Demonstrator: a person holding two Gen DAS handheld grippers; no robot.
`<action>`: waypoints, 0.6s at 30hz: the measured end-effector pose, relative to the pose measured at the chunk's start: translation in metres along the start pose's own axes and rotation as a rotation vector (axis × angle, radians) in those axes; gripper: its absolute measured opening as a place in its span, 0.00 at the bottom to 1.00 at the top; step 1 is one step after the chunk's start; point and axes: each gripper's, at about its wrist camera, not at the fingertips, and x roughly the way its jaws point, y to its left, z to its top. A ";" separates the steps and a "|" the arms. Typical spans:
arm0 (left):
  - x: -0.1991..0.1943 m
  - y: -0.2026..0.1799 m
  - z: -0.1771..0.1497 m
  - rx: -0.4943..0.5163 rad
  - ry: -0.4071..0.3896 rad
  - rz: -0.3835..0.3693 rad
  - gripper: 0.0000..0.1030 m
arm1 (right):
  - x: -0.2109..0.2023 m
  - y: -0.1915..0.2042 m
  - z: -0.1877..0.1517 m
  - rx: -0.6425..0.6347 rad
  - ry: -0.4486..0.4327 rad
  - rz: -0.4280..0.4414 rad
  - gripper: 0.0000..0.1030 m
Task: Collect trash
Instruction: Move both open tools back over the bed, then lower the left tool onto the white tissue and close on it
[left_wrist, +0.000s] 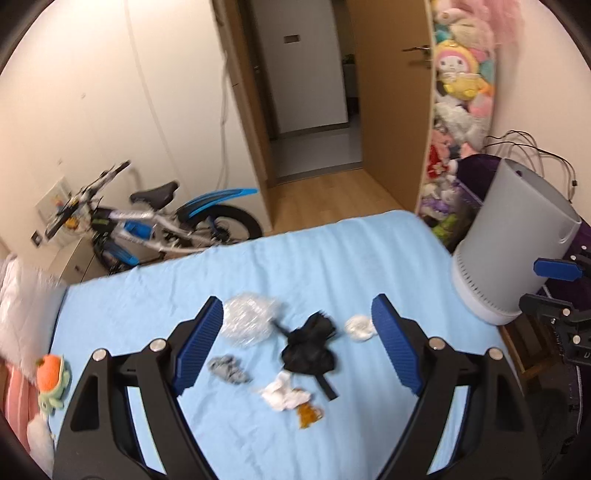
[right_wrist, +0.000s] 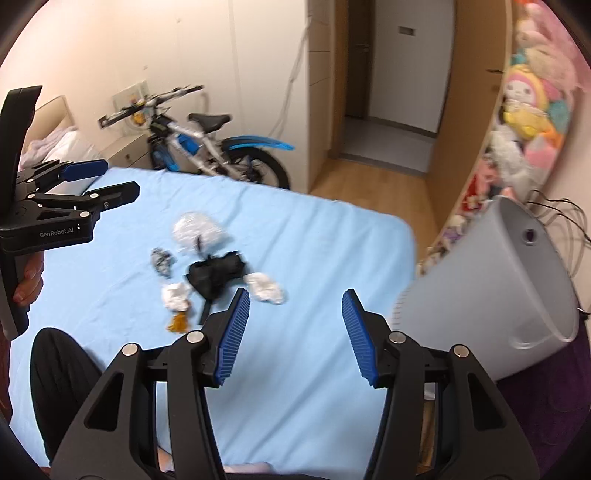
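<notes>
Trash lies in a cluster on the light blue bed sheet (left_wrist: 332, 254): a clear plastic crumple (left_wrist: 249, 323), a black bundle with a strap (left_wrist: 310, 347), a white wad (left_wrist: 359, 328), a grey scrap (left_wrist: 227, 369), a white tissue (left_wrist: 284, 397) and an amber wrapper (left_wrist: 309, 415). My left gripper (left_wrist: 297, 306) hangs above the cluster, open and holding nothing. In the right wrist view my right gripper (right_wrist: 295, 299) is open and empty over bare sheet, just right of the white wad (right_wrist: 266, 288). A grey bin (right_wrist: 491, 291) stands at the bed's right edge, beside the right gripper.
A blue and white bicycle (left_wrist: 155, 225) leans on the wall beyond the bed. An open wooden door (left_wrist: 391, 110) and a shelf of plush toys (left_wrist: 461, 74) are at the back right. White pillows (left_wrist: 22, 306) and an orange plush (left_wrist: 51, 373) lie left. A black-clad knee (right_wrist: 62, 369) rests on the bed.
</notes>
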 end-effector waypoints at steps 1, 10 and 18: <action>0.000 0.010 -0.009 -0.018 0.009 0.014 0.80 | 0.006 0.011 -0.001 -0.008 0.006 0.012 0.49; 0.022 0.060 -0.076 -0.117 0.097 0.073 0.80 | 0.045 0.080 -0.014 -0.065 0.051 0.047 0.49; 0.048 0.071 -0.126 -0.166 0.183 0.077 0.80 | 0.083 0.107 -0.031 -0.063 0.116 0.092 0.49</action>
